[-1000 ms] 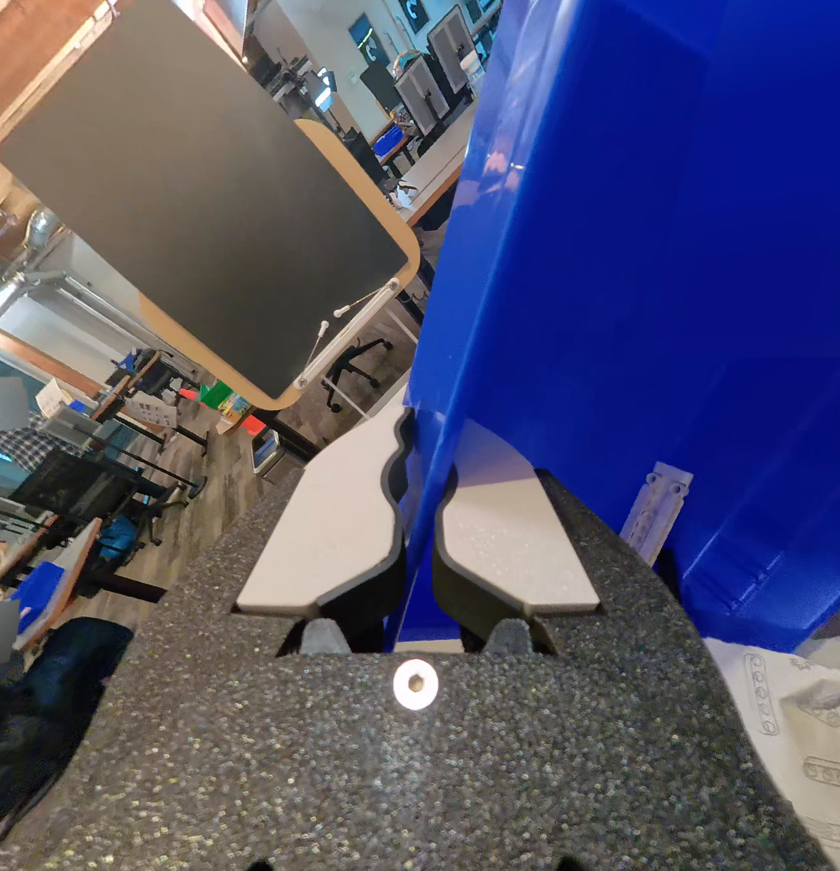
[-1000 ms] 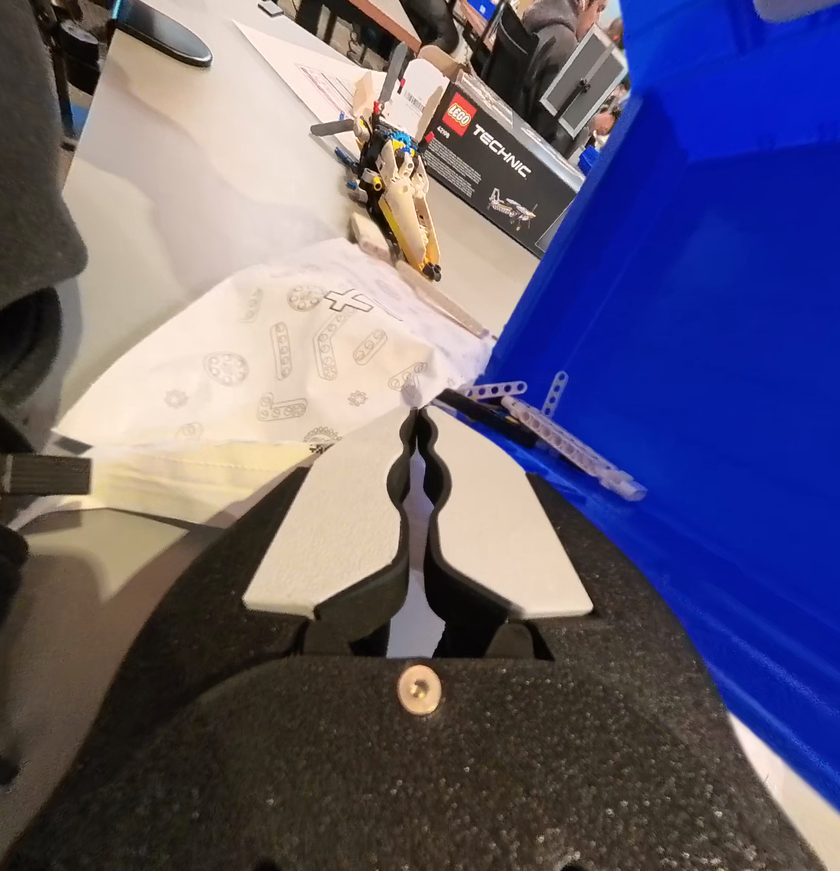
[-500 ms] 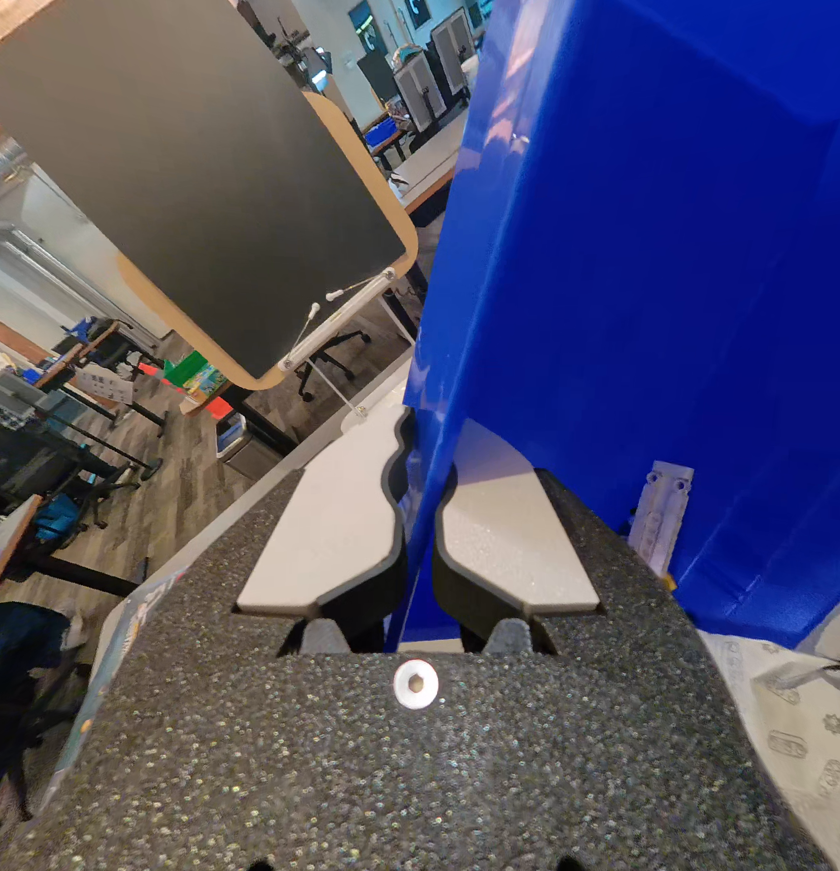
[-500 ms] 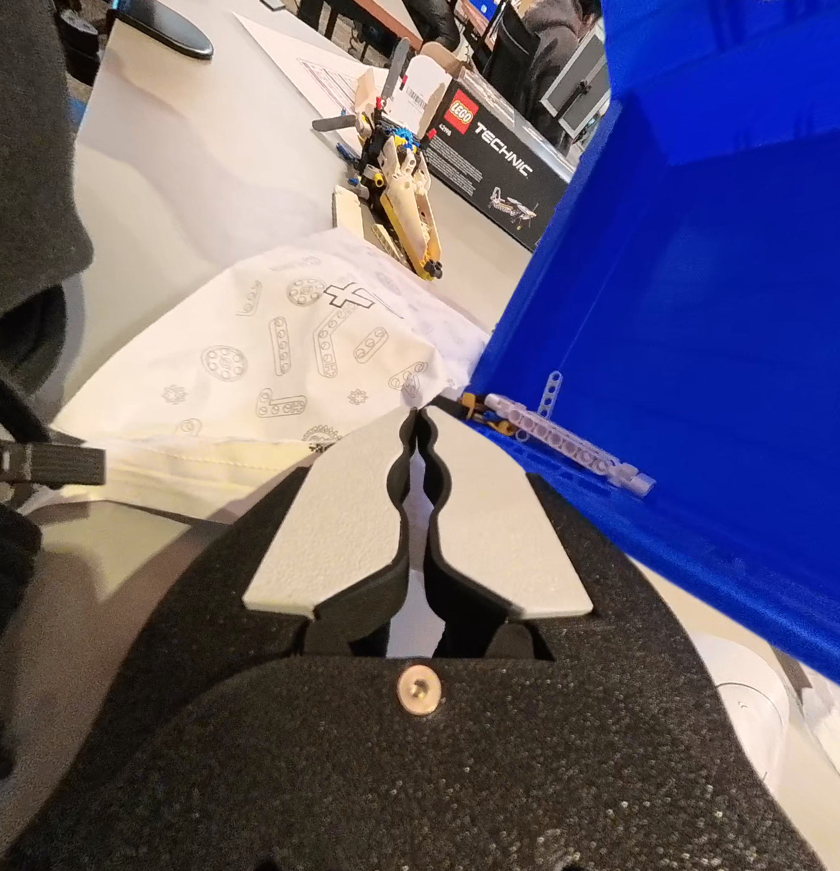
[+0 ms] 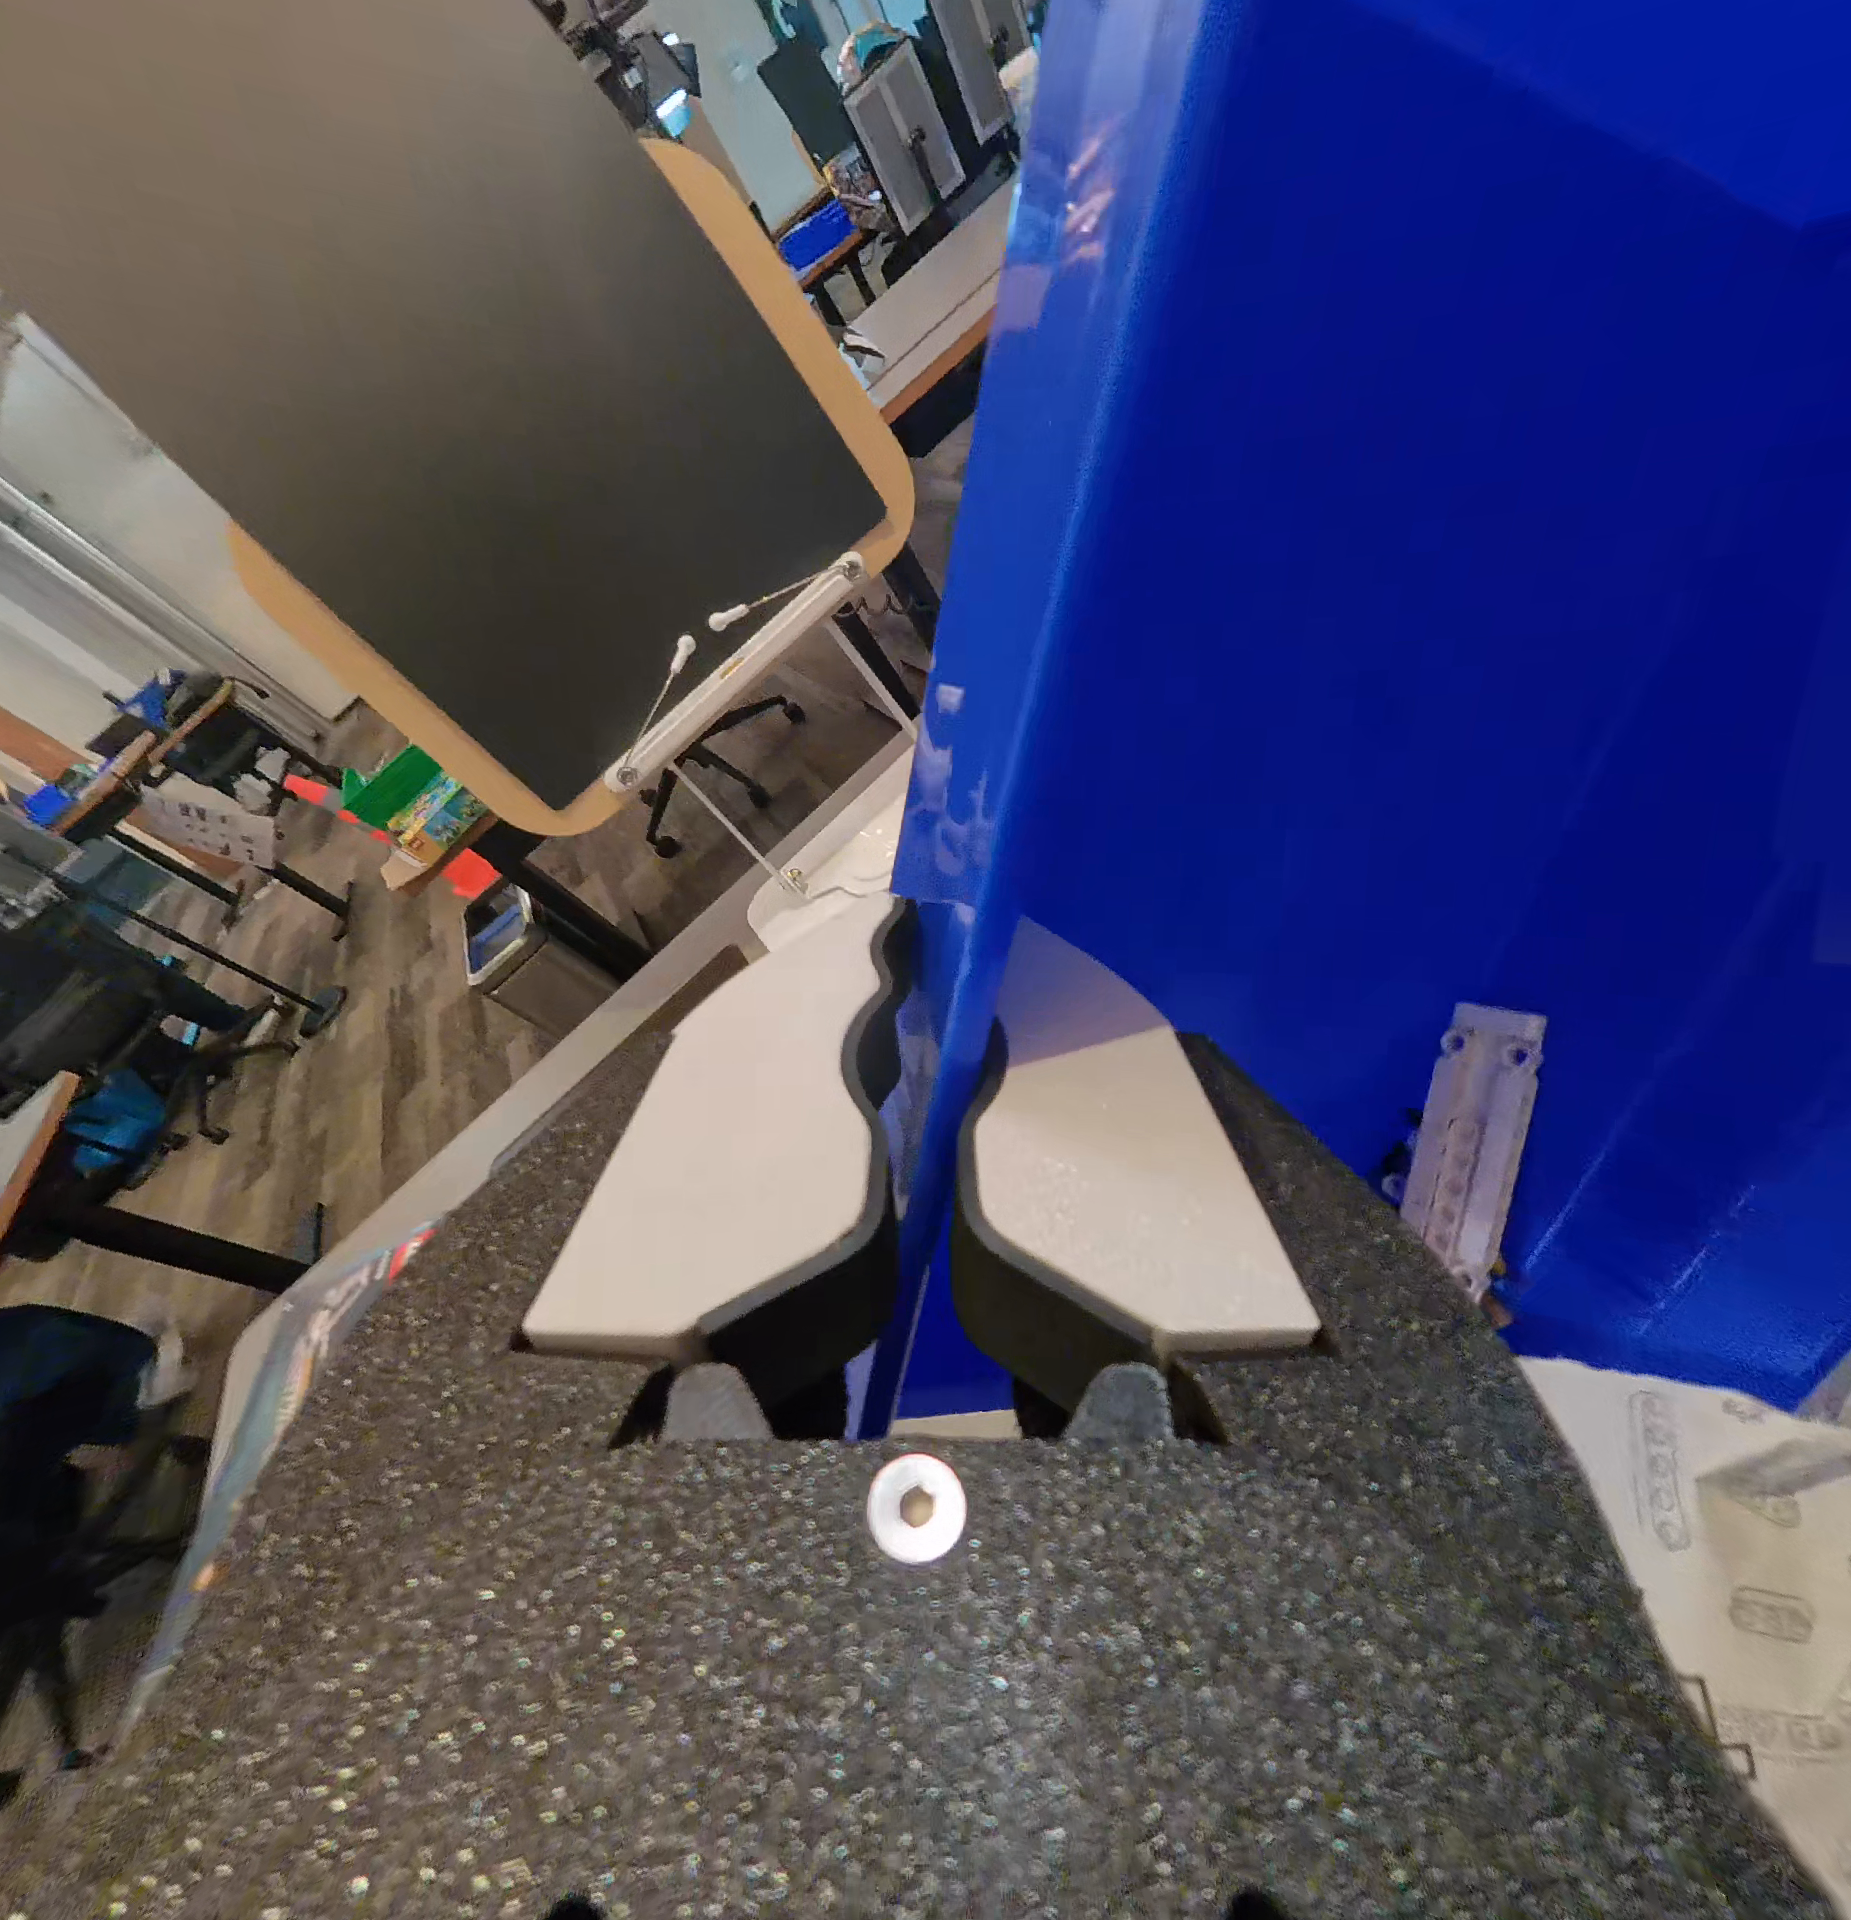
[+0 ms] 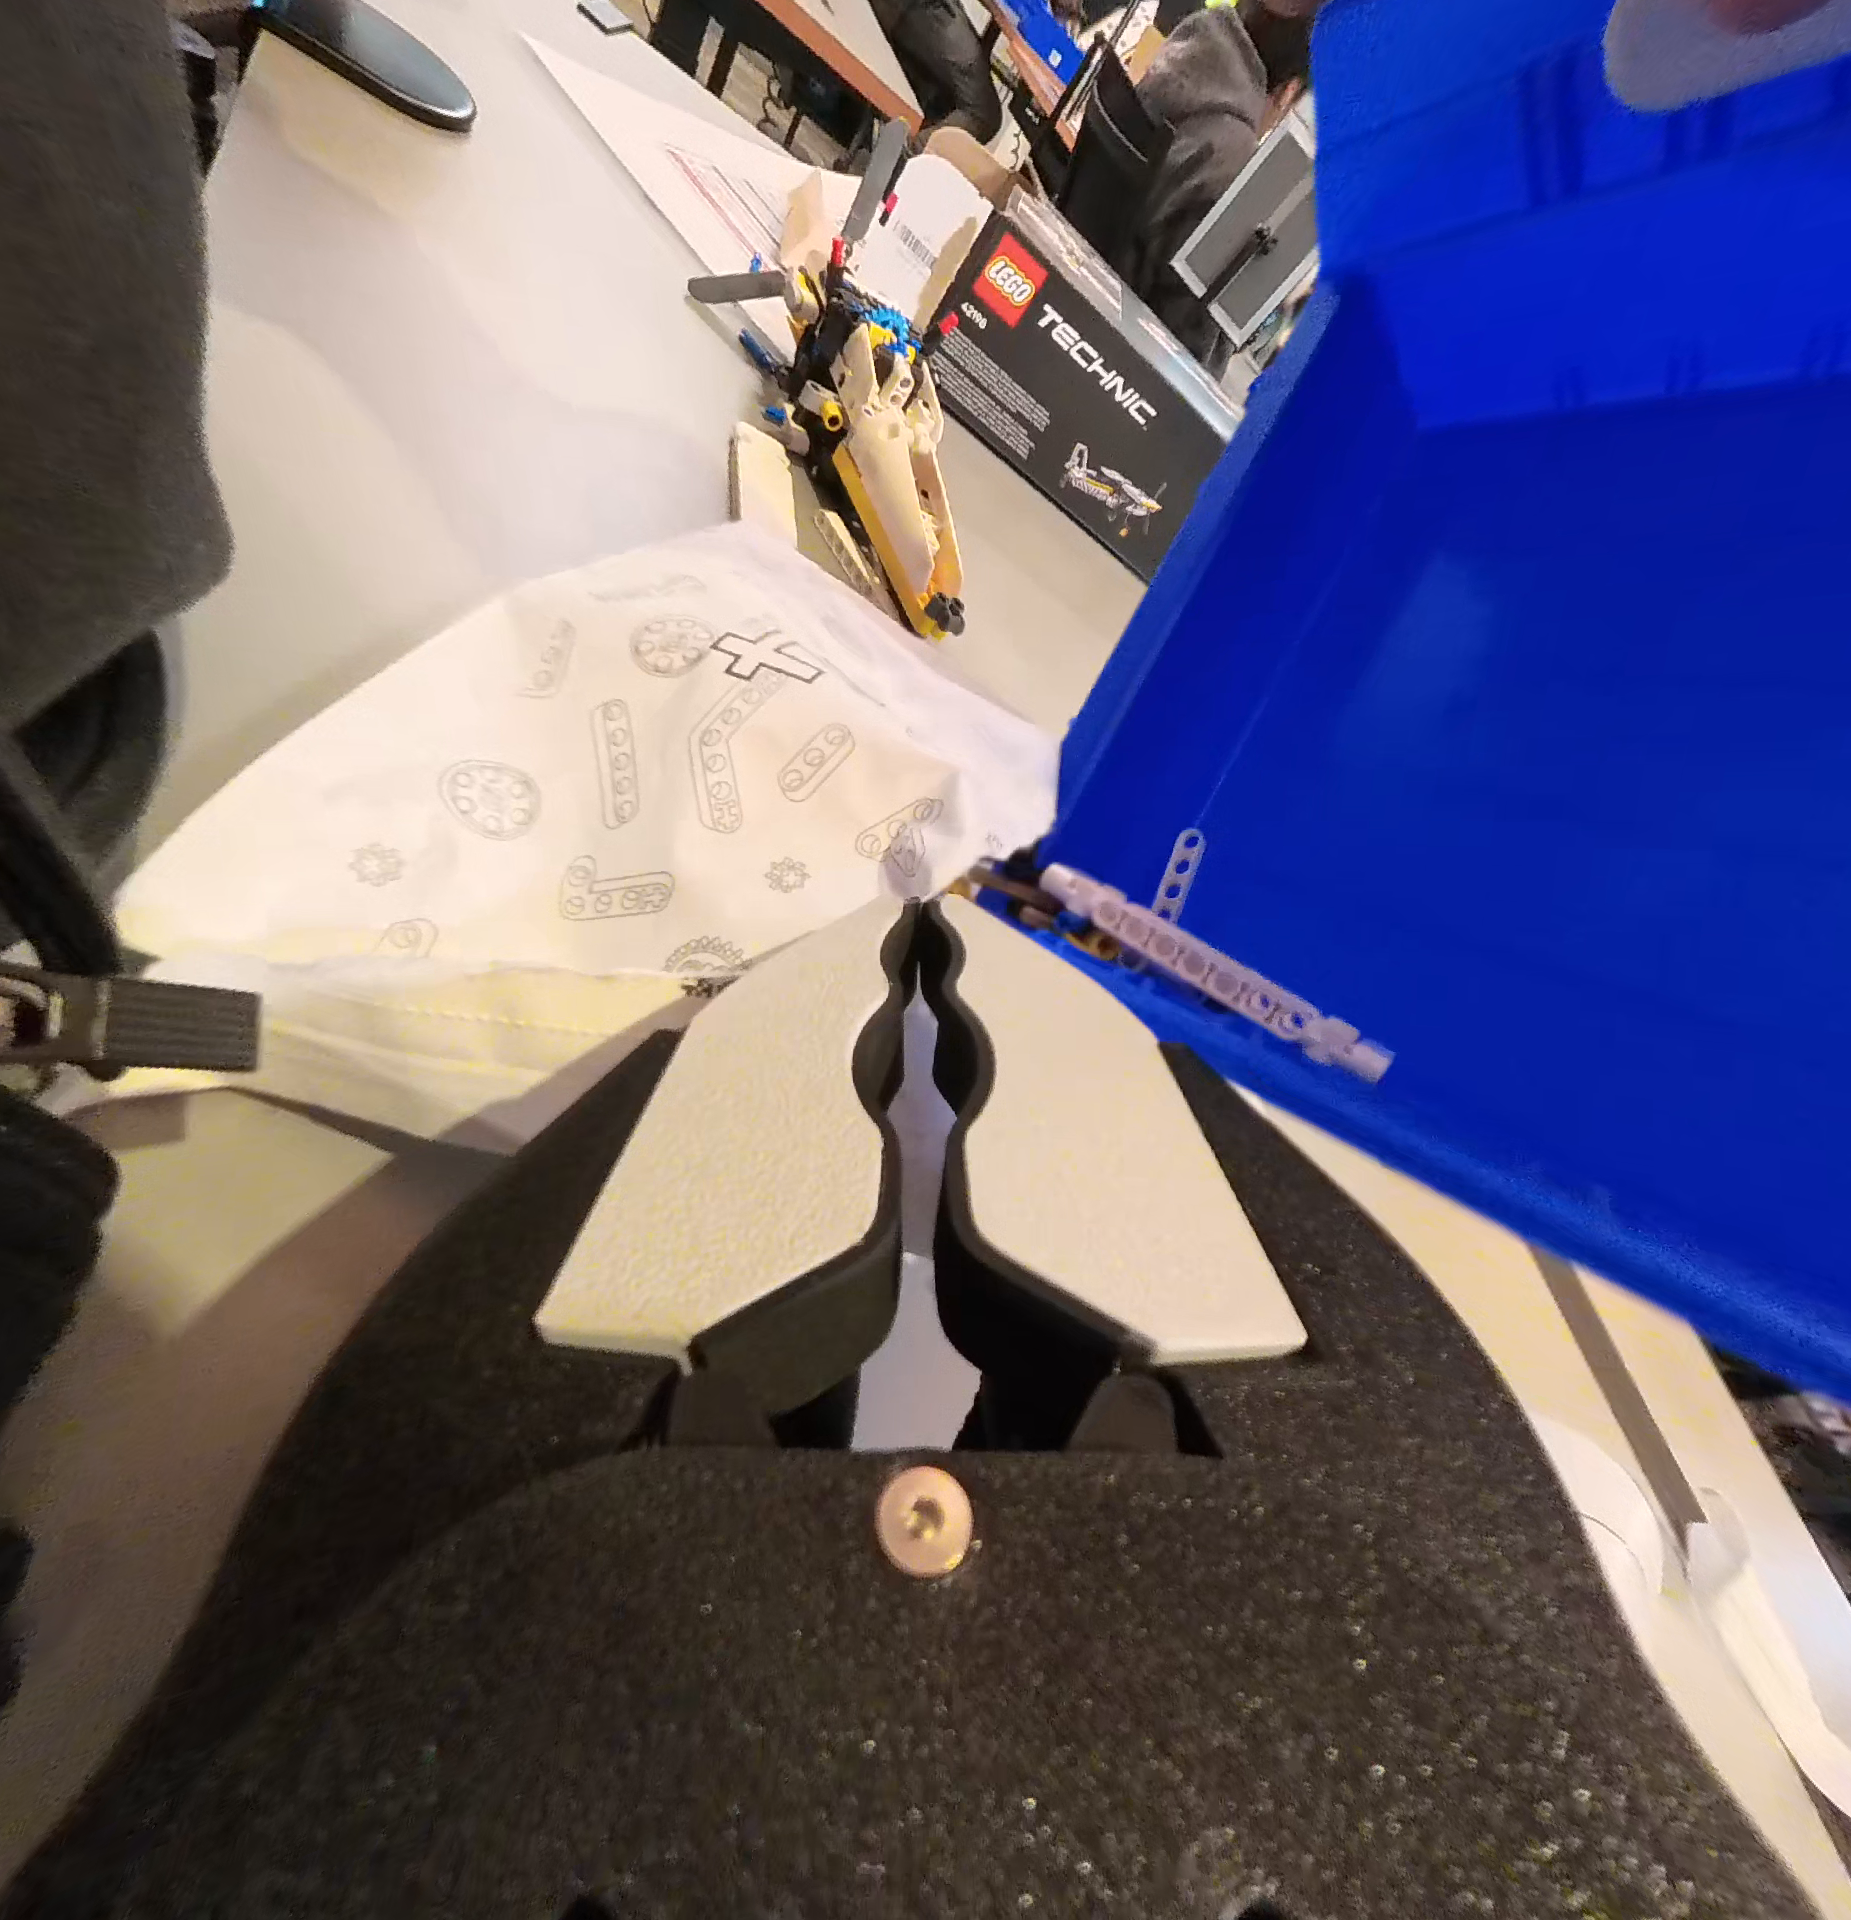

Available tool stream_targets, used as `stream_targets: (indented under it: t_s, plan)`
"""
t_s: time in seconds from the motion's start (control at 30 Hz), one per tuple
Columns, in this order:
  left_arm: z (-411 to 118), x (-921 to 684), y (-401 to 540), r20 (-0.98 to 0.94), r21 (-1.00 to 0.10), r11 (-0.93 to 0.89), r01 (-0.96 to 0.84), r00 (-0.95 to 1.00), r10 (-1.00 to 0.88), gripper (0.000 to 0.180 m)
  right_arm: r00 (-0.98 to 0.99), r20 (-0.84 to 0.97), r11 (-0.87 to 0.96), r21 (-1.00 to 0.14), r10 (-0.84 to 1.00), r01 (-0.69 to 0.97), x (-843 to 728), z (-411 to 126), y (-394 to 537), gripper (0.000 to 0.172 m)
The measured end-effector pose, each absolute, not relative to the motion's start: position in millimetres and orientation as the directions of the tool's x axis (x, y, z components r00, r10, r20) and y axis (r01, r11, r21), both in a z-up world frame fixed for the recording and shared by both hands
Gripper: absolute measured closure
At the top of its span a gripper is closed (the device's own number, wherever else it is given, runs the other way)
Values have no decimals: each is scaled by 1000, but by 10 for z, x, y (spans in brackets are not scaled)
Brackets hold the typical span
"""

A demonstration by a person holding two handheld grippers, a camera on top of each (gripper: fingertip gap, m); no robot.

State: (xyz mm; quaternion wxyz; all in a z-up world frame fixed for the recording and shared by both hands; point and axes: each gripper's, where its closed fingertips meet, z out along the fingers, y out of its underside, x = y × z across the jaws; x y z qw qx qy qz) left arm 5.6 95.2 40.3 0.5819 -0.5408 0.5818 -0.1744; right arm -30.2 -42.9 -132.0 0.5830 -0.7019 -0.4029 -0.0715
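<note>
Your left gripper [image 5: 926, 1023] pinches the wall of the tilted blue plastic bin [image 5: 1420, 623], pads pressed either side. Your right gripper [image 6: 919, 914] has its jaws pressed together on the edge of the white printed paper bag [image 6: 609, 769] just beside the bin; grey perforated toy beams [image 6: 1212, 982] lie at the bin's lower lip.

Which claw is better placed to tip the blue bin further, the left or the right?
Probably the left claw: it is clamped on the blue bin's wall. The right claw is shut at the white paper bag's edge, beside the bin, not on it.
</note>
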Motion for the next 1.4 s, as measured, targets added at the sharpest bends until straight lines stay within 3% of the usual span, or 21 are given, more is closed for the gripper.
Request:
stream_targets:
  t_s: [0.37,0.7,1.4]
  plan:
    - [519,-206,821,-475,-875,366,-318,415,-776,173,645,617,38,-735,450,677,-335,-1243,-450,172]
    - [614,-187,682,-544,-834,435,-340,373,-752,173,626,659,73,-711,417,699,-362,-1142,-475,172]
    - [768,-272,641,-507,-862,435,-260,420,-753,173,623,663,80,-709,414,701,-377,-1137,-488,172]
